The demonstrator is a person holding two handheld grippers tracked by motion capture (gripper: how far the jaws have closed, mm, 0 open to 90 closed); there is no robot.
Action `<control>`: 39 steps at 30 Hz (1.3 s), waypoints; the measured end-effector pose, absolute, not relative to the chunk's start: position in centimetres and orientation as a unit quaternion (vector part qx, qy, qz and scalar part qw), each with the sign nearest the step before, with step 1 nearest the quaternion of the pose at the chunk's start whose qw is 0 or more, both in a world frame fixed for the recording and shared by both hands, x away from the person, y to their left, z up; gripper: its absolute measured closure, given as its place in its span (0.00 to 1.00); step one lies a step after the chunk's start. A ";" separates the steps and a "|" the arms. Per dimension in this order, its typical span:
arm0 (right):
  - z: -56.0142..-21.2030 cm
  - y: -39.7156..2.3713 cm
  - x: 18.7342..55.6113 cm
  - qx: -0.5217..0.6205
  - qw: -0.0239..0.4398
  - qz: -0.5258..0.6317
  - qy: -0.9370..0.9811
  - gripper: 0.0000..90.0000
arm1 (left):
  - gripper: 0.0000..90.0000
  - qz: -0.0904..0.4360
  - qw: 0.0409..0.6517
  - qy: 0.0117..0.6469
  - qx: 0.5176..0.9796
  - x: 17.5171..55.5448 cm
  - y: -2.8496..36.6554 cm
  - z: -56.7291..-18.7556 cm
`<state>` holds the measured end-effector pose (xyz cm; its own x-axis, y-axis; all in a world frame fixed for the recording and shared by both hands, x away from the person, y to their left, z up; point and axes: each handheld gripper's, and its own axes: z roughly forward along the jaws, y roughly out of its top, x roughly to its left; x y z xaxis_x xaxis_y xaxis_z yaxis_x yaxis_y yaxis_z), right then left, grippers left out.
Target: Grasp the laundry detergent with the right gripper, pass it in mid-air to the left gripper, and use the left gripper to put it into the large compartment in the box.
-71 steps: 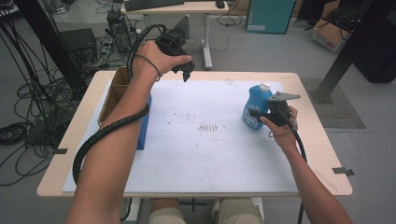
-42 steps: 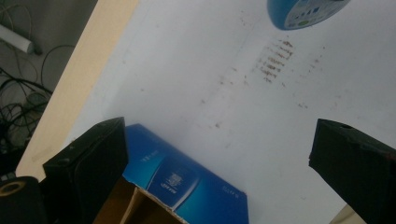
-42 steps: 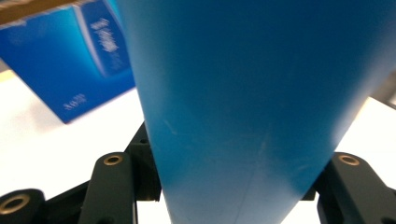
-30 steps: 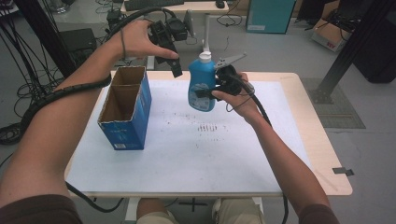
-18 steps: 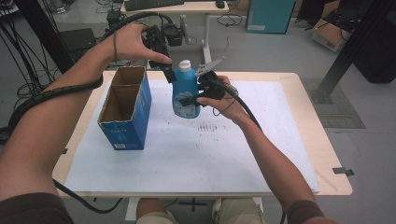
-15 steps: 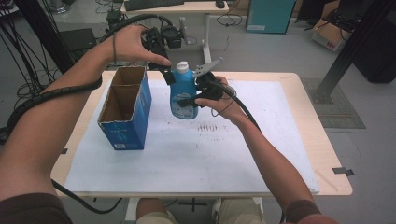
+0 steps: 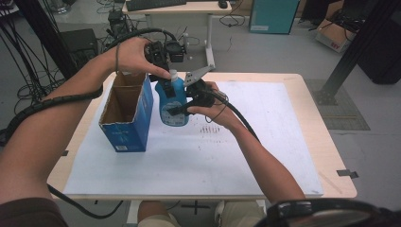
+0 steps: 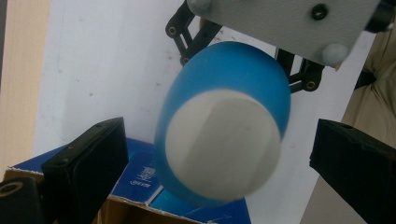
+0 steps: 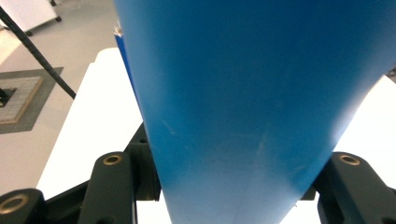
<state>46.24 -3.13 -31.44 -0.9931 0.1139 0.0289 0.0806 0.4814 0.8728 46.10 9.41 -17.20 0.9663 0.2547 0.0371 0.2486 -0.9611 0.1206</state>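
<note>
The table spans mid-frame. Left of centre stands the open blue box; beside it hangs the blue bottle, clamped by the right gripper. Above, the left gripper straddles its white cap, jaws apart.

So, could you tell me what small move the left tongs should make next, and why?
Probably close on the bottle's white cap. The right tongs grip the blue bottle by its body, just right of the open box. The left tongs stand open, one jaw on each side of the cap and clear of it, so closing would likely secure it.
</note>
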 end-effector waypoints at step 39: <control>-30.4 -4.5 45.8 0.018 0.035 0.508 0.860 0.48 | 0.05 0.016 0.039 0.085 0.995 45.0 7.2 -17.7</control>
<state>45.76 -4.49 -30.39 -0.9969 0.0663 -0.0429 -0.0056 0.4824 0.8759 45.03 7.18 -17.69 0.9850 0.1706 0.0260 0.1681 -0.9825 0.0798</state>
